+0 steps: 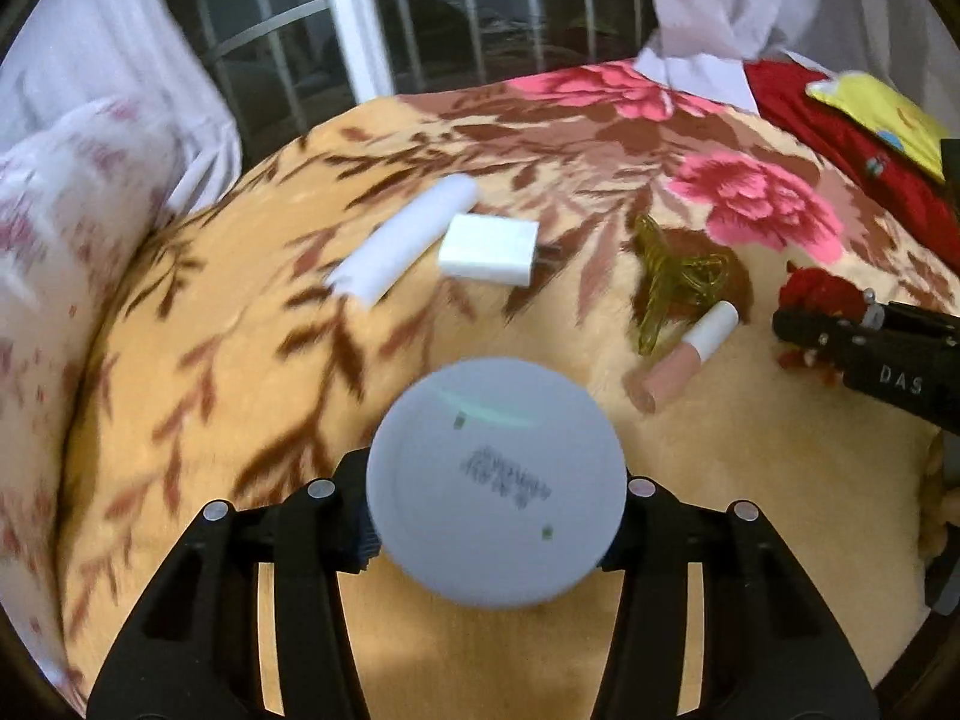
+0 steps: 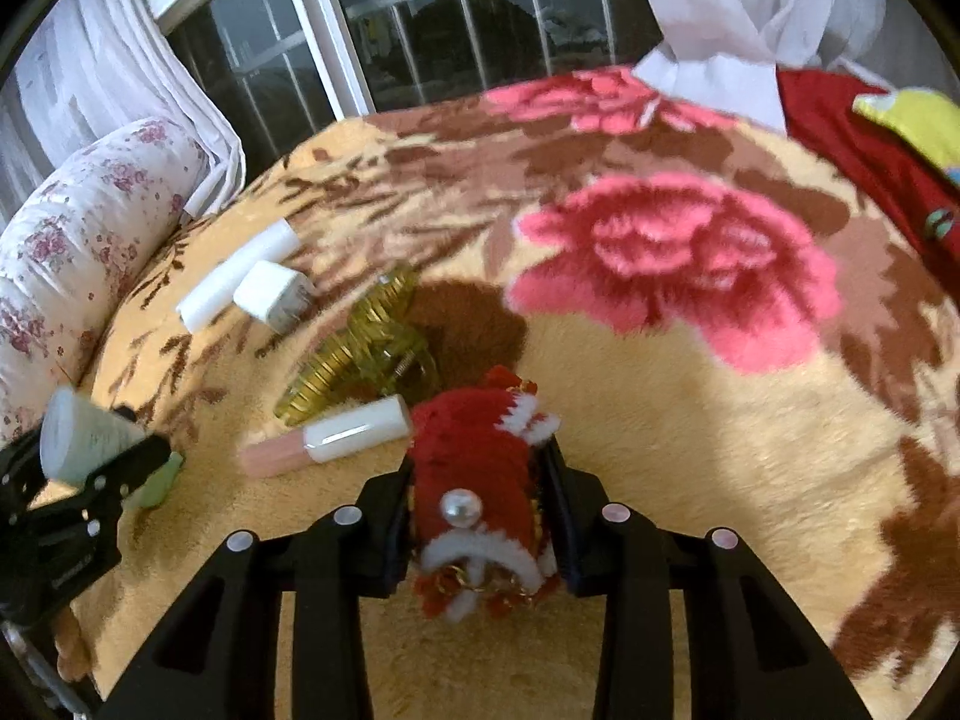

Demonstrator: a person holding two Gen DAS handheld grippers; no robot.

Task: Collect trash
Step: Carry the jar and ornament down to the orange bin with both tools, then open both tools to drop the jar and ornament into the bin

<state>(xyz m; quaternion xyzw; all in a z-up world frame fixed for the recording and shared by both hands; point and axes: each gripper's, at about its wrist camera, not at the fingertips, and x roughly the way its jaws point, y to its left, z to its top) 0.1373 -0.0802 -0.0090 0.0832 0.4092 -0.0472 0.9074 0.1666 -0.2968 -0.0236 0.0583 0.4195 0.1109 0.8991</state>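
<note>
My left gripper (image 1: 495,516) is shut on a round white cup (image 1: 498,480), whose printed bottom faces the camera. The right wrist view shows the same cup (image 2: 84,441) at the left edge, tilted in the left gripper (image 2: 102,468). My right gripper (image 2: 480,516) is shut on a fuzzy red ornament (image 2: 474,450) with white trim and a pearl bead, just above the blanket. On the blanket between the two grippers lie a pink lip-gloss tube (image 2: 336,435) with a white cap and a yellow-green hair claw (image 2: 354,348).
A white charger plug (image 1: 489,249) and a white tube (image 1: 408,237) lie farther back on the floral blanket (image 1: 240,330). A flowered pillow (image 1: 60,240) borders the left side. Red cloth (image 1: 840,138) and a yellow item (image 1: 882,114) sit at the right; a barred window and curtains are behind.
</note>
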